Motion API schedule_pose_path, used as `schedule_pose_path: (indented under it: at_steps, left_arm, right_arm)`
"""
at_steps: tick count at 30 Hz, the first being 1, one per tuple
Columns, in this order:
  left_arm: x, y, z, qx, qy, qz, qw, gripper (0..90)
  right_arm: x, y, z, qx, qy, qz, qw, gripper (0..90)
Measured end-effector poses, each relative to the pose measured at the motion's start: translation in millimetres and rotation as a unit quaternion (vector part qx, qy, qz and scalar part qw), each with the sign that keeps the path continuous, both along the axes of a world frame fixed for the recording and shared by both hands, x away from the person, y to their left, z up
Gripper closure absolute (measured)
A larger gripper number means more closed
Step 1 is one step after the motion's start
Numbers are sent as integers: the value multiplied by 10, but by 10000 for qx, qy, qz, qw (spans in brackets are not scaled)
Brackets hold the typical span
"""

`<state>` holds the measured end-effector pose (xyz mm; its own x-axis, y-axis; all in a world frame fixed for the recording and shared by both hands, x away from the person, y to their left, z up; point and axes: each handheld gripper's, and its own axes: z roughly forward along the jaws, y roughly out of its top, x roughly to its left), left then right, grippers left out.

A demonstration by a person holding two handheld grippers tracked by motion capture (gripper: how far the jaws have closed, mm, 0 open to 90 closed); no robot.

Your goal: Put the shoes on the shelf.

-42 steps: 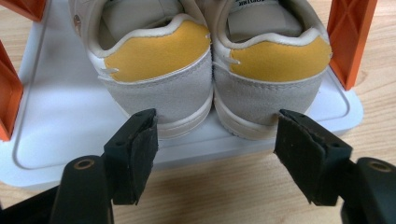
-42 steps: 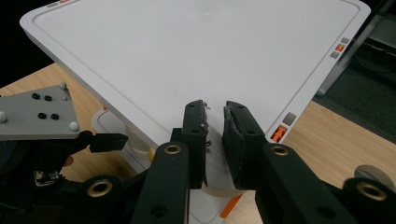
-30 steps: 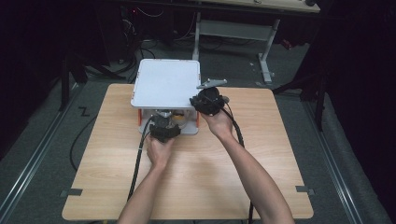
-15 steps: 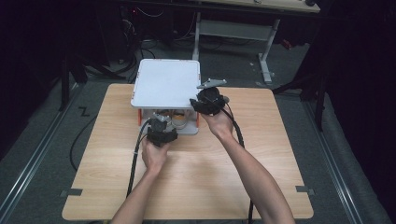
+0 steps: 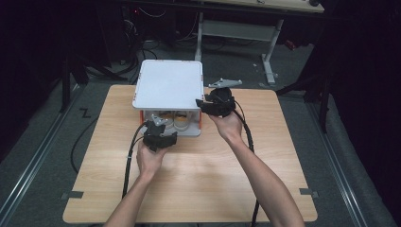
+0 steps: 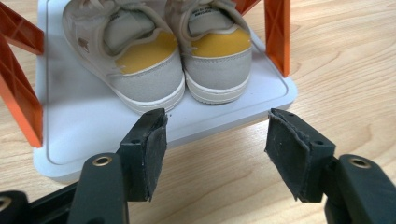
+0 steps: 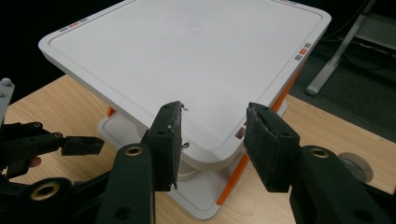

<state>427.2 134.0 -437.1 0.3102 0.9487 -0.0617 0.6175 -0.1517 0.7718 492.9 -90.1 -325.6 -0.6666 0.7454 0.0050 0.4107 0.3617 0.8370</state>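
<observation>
Shoes on rack: heels twd left claw, long axis away. Both claws wide, right claw empty.

Light wooden table on grey carpeted floor. Metal desk frame behind it. Surroundings dark; cables on floor.

We have drawn our left gripper back from the shoes on the rack's lower shelf, toward the near edge; its jaws now stand open, just outside it.
</observation>
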Motion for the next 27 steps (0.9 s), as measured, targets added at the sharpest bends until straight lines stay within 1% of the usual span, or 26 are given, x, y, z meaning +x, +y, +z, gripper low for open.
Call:
schedule_pose_path:
  at_steps: [3, 6, 9, 10, 13, 14, 16, 18, 22, 25, 27]
  left_arm:
    - [-35, 17, 39, -77, -18, -51, 10000, 375]
    - [-66, 24, 74, -155, -84, -104, 9998, 371]
    - [-102, 35, 106, -293, -133, -209, 9993, 356]
    - [-110, 46, 114, -330, -127, -280, 9990, 343]
    - [-143, 70, 140, -390, -101, -348, 9986, 327]
    - [-154, 79, 148, -383, -105, -351, 9986, 326]
    - [-179, 100, 168, -361, -100, -268, 9989, 326]
    - [-195, 120, 181, -408, -119, -240, 9988, 326]
    - [-244, 143, 214, -510, -166, -247, 9983, 323]
    - [-282, 149, 232, -512, -216, -279, 9981, 324]
    - [-308, 160, 242, -561, -235, -321, 9976, 321]
  right_arm:
    - [-25, -57, 8, 64, 75, -18, 9999, 565]
    - [-55, -125, 12, 106, 116, -11, 9999, 564]
    - [-92, -216, 23, 233, 132, -26, 9996, 561]
    - [-98, -252, 26, 268, 134, -29, 9995, 560]
    - [-126, -366, 41, 402, 144, -70, 9991, 558]
    - [-137, -404, 44, 453, 153, -81, 9988, 558]
    - [-154, -477, 44, 523, 149, -93, 9985, 556]
    - [-167, -544, 42, 563, 149, -117, 9982, 554]
    - [-207, -670, 38, 636, 151, -171, 9977, 546]
    - [-261, -756, 33, 693, 54, -176, 9974, 546]
    - [-304, -811, 31, 728, 18, -179, 9972, 545]
